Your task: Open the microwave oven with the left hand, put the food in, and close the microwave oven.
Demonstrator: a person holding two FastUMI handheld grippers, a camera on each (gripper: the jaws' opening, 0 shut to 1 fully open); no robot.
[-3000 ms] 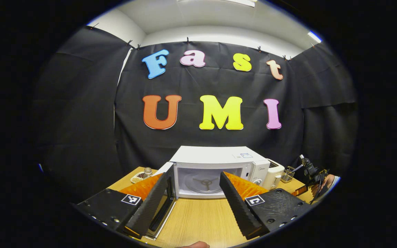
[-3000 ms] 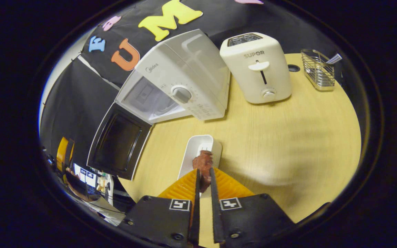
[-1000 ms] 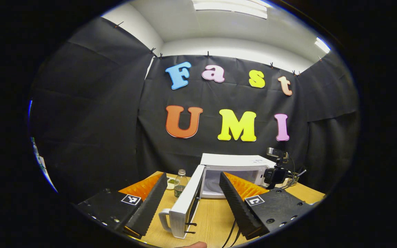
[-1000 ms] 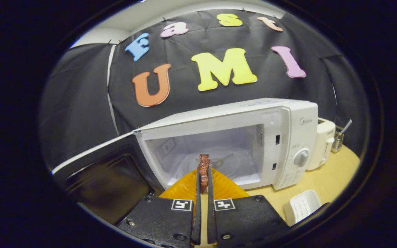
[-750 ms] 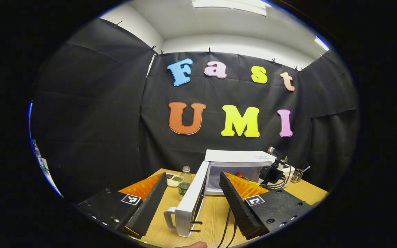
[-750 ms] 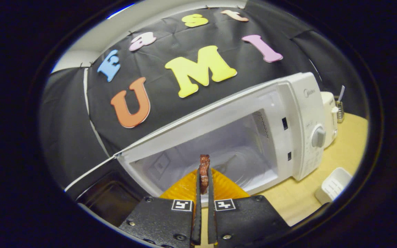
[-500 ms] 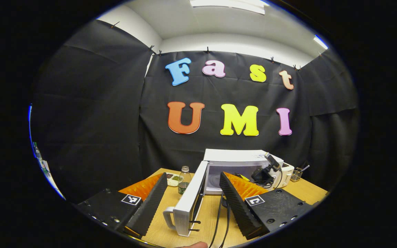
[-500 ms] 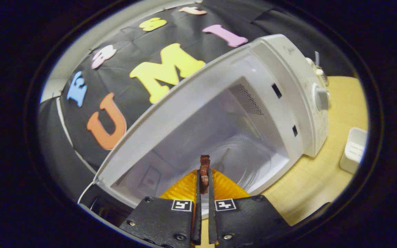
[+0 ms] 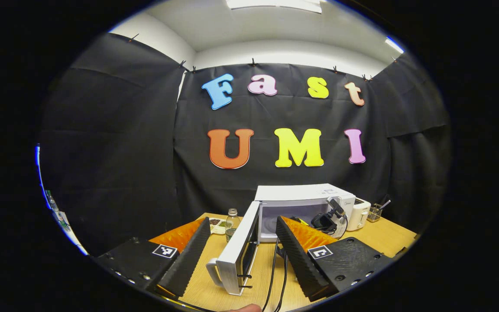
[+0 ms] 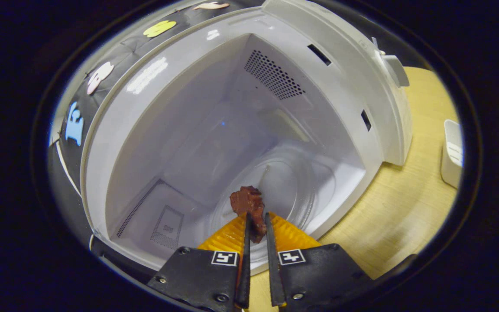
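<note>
The white microwave stands at the back of the wooden table with its door swung wide open toward me. My left gripper hangs open and holds nothing, well in front of the door and its handle. My right gripper is shut on a reddish-brown piece of food, held just inside the microwave cavity above the glass turntable. In the left gripper view the right gripper reaches into the oven's opening, its cables trailing toward me.
A cream toaster and a wire basket stand right of the microwave. A small bottle and a little dish sit left of the door. A white tray lies on the table to the oven's right.
My right gripper has carried the food forward from in front of the oven into its cavity, tilting down toward the turntable. The left gripper has stayed open and nearly still.
</note>
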